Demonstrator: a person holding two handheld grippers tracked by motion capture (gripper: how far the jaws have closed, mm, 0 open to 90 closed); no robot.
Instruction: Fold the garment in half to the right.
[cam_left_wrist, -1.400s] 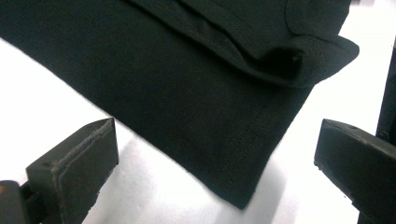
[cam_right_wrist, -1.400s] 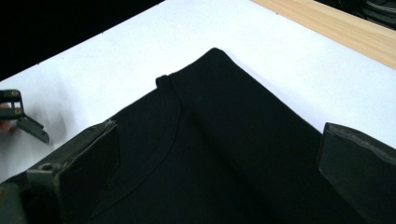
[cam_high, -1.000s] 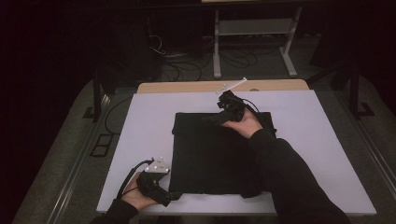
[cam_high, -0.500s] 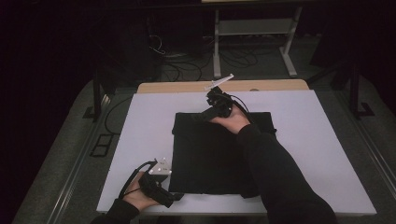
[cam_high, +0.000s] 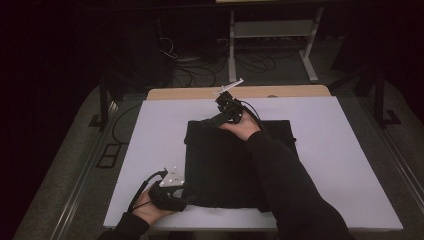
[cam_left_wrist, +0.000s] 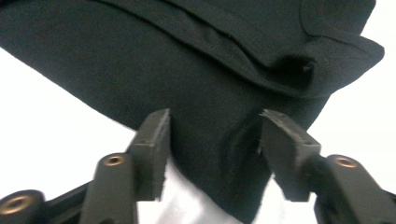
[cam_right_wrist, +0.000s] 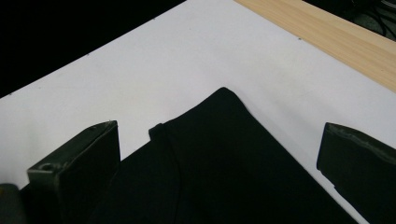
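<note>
Since the earlier frames, the right gripper (cam_high: 223, 111) has slid leftward along the far edge of the folded black fabric garment (cam_high: 220, 165), from near that edge's right part to its left part. The left gripper (cam_high: 186, 201) has kept its place at the near left corner, and its jaws have just been closing.

In the left gripper view, the left gripper (cam_left_wrist: 214, 135) has its jaws about half closed with the garment's (cam_left_wrist: 196, 70) near corner between them; the fabric bunches against the inner faces of its black fingers (cam_left_wrist: 154, 140), which seem to press on it.

In the right gripper view, the right gripper (cam_right_wrist: 217, 154) has its jaws spread wide, standing over the garment's (cam_right_wrist: 219, 172) far corner without pinching it.

From above, the garment lies flat as a roughly square fold in the middle of the white rectangular table top (cam_high: 155, 130). Its sides run parallel to the table's edges, so no clear long axis shows. A light wooden strip (cam_high: 300, 91) borders the table's far side.
</note>
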